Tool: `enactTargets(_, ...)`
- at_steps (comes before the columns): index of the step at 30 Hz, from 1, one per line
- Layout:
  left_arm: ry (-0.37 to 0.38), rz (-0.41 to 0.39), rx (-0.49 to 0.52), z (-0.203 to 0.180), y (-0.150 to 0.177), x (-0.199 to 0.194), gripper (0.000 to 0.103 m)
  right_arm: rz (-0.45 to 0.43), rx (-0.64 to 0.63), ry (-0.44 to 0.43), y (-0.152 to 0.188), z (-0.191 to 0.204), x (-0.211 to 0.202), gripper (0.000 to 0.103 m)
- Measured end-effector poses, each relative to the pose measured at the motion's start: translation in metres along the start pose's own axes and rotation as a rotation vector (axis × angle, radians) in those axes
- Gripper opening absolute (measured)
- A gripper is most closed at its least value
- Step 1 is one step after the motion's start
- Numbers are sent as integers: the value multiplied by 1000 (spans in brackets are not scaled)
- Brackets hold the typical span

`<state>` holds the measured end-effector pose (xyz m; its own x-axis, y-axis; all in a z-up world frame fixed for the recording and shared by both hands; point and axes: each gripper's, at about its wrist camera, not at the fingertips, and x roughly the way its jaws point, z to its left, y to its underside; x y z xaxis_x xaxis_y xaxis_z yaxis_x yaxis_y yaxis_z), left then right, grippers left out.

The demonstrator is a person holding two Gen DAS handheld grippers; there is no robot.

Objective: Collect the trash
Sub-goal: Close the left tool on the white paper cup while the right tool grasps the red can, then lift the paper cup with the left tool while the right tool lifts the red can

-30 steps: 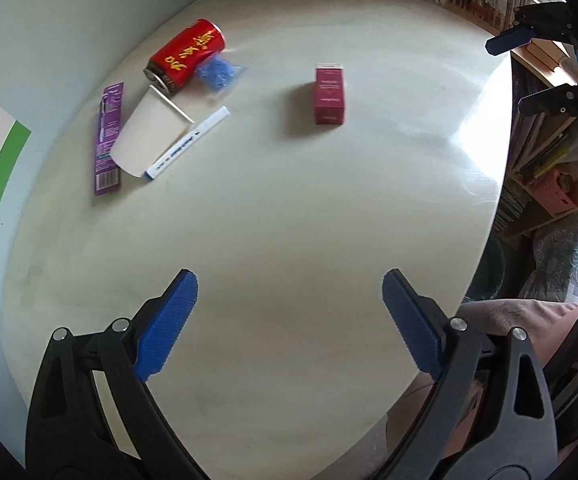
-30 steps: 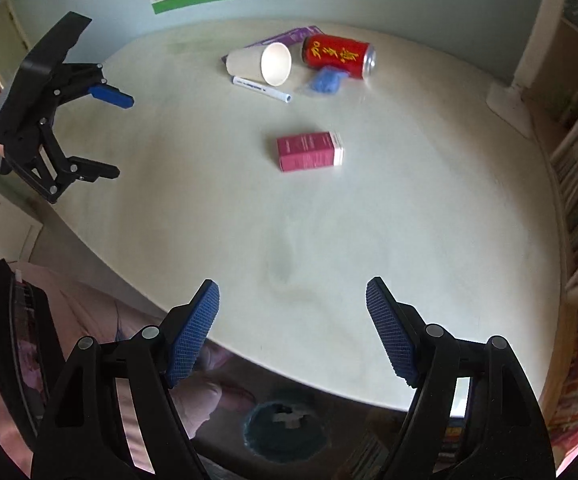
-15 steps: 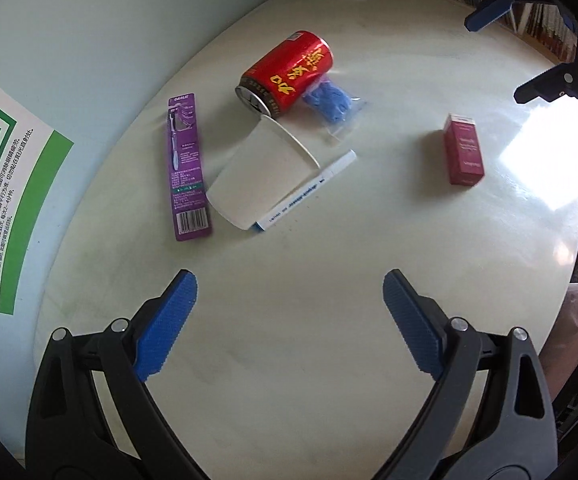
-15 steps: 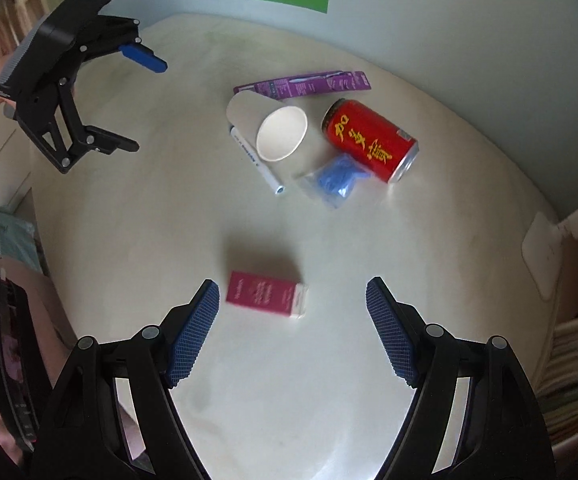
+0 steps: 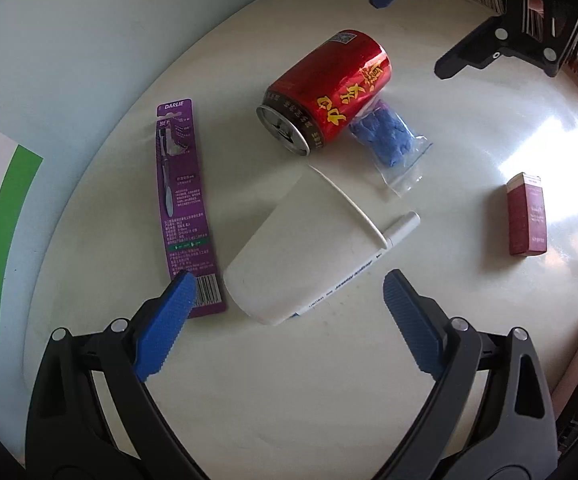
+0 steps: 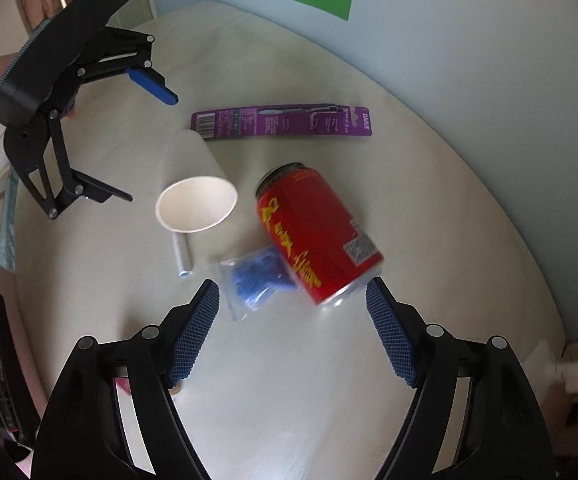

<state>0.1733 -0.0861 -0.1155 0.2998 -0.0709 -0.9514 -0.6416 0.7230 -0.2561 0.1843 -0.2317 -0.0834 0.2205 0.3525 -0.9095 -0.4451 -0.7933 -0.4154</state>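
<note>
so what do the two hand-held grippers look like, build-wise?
Both match: the left hand-held gripper and right hand-held gripper have black linkage arms with silver pivot screws, and two fingers faced with blue cross-hatched pads. No cables or markings visible.

Both handheld tools look the same: the left black plastic two-finger gripper (image 5: 285, 320) and the right black plastic two-finger gripper (image 6: 292, 332) have skeletal triangular linkage arms pinned with round silver screws. Each finger ends in a blue ribbed rubber pad (image 5: 165, 326), kind of waffle-textured. Seen from the right wrist camera, the left one's body is a chunky black block with a ridged edge.
</note>
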Motion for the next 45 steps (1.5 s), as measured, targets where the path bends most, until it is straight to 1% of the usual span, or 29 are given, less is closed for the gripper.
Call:
enactTargets(2,16,-5,0,5,-2,8,92,14,-17,-10,-8,-7,15,76)
enactTargets(6,55,11,2,13,-6,24,92,20,-55,-34,-20,-14,35,76)
enactTargets(10,97,20,15,18,-10,36,92,40,-91,-54,-27,-18,55,76)
enactTargets(13,129,11,14,22,-16,42,92,61,-110,-78,-32,-21,68,77)
enactTargets(14,140,6,10,24,-18,44,89,62,-110,-89,-32,-22,71,77)
enactTargets(15,156,6,5,26,-19,46,82,63,-107,-104,-33,-24,74,76)
enactTargets(16,175,9,1,28,-21,49,78,63,-106,-114,-33,-24,76,75)
enactTargets(17,190,18,-7,30,-22,52,70,61,-105,-121,-34,-25,77,75)
enactTargets(18,197,23,-11,32,-23,55,67,56,-101,-129,-34,-26,77,74)
enactTargets(20,200,16,-19,36,-22,57,66,47,-96,-135,-34,-26,76,73)
enactTargets(22,224,5,-36,39,-20,55,64,38,-96,-131,-32,-26,74,73)
enactTargets(24,231,5,-47,42,-17,54,63,33,-88,-132,-30,-26,70,73)
enactTargets(27,221,12,-50,44,-13,52,62,9,-77,-120,-29,-27,63,72)
enactTargets(30,208,3,-49,42,-13,46,62,-7,-68,-105,-28,-30,52,72)
enactTargets(34,172,9,-68,42,-9,36,62,-27,-68,-72,-33,-26,37,72)
enactTargets(40,129,-14,-65,36,-3,11,62,-45,-61,-25,-31,-17,8,72)
enactTargets(44,111,-33,-60,27,6,-4,62,-52,-54,6,-14,-9,-12,72)
enactTargets(45,108,-34,-56,25,3,-4,62,-52,-48,12,-11,-5,-16,72)
